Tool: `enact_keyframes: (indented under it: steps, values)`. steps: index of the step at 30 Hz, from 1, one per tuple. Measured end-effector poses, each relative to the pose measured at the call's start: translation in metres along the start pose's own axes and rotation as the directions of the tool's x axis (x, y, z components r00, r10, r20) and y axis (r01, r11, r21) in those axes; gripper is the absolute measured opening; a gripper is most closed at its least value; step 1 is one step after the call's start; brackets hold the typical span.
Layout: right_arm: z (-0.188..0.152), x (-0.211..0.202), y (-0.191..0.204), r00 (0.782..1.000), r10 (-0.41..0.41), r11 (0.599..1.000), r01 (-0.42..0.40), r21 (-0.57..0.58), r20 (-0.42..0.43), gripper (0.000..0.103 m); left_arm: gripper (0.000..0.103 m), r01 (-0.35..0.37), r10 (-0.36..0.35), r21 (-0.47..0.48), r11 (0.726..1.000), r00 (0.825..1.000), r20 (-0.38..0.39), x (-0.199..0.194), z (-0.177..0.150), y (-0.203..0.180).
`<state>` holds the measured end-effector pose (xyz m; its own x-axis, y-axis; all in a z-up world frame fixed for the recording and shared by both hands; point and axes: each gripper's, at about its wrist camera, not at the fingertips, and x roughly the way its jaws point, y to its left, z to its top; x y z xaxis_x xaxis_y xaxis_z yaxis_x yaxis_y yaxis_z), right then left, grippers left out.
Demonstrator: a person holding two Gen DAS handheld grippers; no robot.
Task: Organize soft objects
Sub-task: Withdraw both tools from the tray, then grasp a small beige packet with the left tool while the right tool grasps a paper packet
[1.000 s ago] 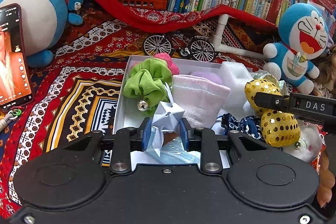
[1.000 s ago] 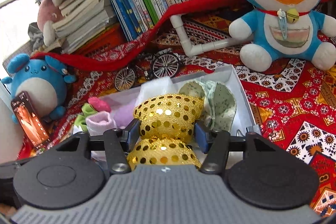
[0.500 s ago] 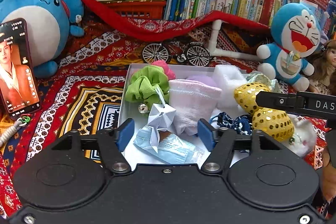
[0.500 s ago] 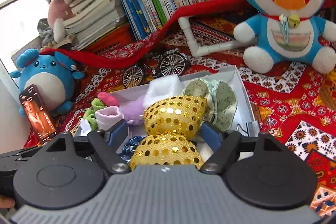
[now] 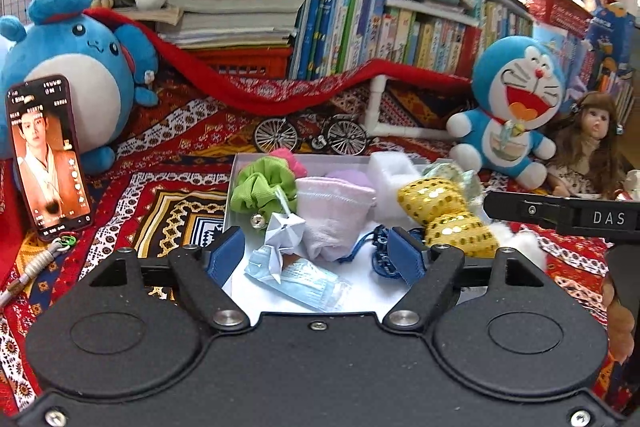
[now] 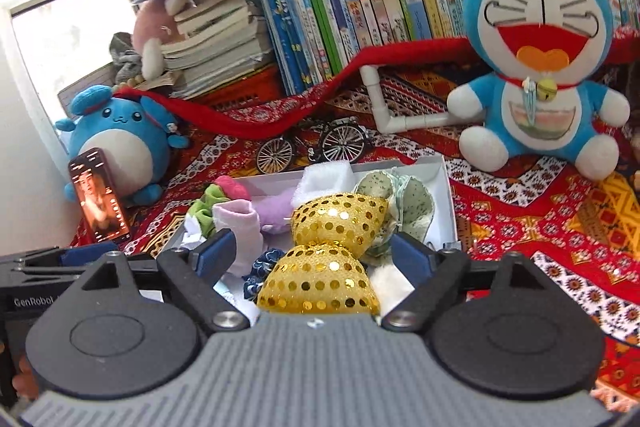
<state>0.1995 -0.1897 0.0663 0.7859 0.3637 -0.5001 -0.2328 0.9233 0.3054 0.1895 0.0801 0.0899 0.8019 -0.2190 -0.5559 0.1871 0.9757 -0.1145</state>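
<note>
- Jaws of the left gripper (image 5: 314, 257) stand wide and are opening, its blue pads clear of everything; a white folded-paper star (image 5: 285, 230) and a pale blue face mask (image 5: 304, 281) lie loose between and below them on the floor of the white shallow cardboard box (image 5: 234, 187).
- Right gripper (image 6: 314, 255) is likewise spread and opening; the gold sequinned bow (image 6: 328, 251) sits between its pads, touched by neither, resting in the box on the other soft things.
- Soft things in the box: a lime-green fabric scrunchie (image 5: 260, 187) with a pink piece just behind it, a pale pink sock (image 5: 332, 215) in the middle, a lilac plush piece (image 6: 276, 207), a white foam block (image 5: 390, 175), a mint floral cloth piece (image 6: 408, 201) by the right wall, and a dark blue scrunchie (image 6: 262, 267) near the front.
- Box rests on a red patterned blanket (image 5: 168, 163), with a small metal model bicycle (image 5: 312, 137) just beyond its far wall.
- Blue round plush (image 5: 72, 75) sits at the far left, a smartphone (image 5: 48, 155) with lit screen propped against it; a blue-and-white cat plush (image 6: 536, 67) sits at the right, before a row of books (image 5: 400, 27).
</note>
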Motion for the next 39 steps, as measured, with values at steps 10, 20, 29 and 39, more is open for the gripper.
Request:
enact_keyframes:
  steps: [10,20,29,39]
  values:
    - [0.008,-0.055,-0.006,0.998,-0.003,0.996,0.009,-0.087,0.069,0.096,0.078,0.064,-0.065,0.030,0.998,0.996,0.066,-0.047,0.003,-0.016]
    - [0.007,-0.093,-0.018,0.995,-0.008,0.994,0.020,-0.108,0.103,0.100,0.076,0.161,-0.170,0.087,0.983,0.980,0.108,-0.095,-0.007,-0.044]
    - [-0.012,-0.100,-0.021,0.995,-0.007,0.990,0.021,-0.142,0.099,0.101,0.054,0.241,-0.257,0.161,0.957,0.962,0.092,-0.135,-0.034,-0.070]
    - [-0.043,-0.113,-0.037,0.992,-0.012,0.992,0.028,-0.125,0.123,0.101,0.028,0.233,-0.248,0.196,0.953,0.967,0.058,-0.142,-0.099,-0.106]
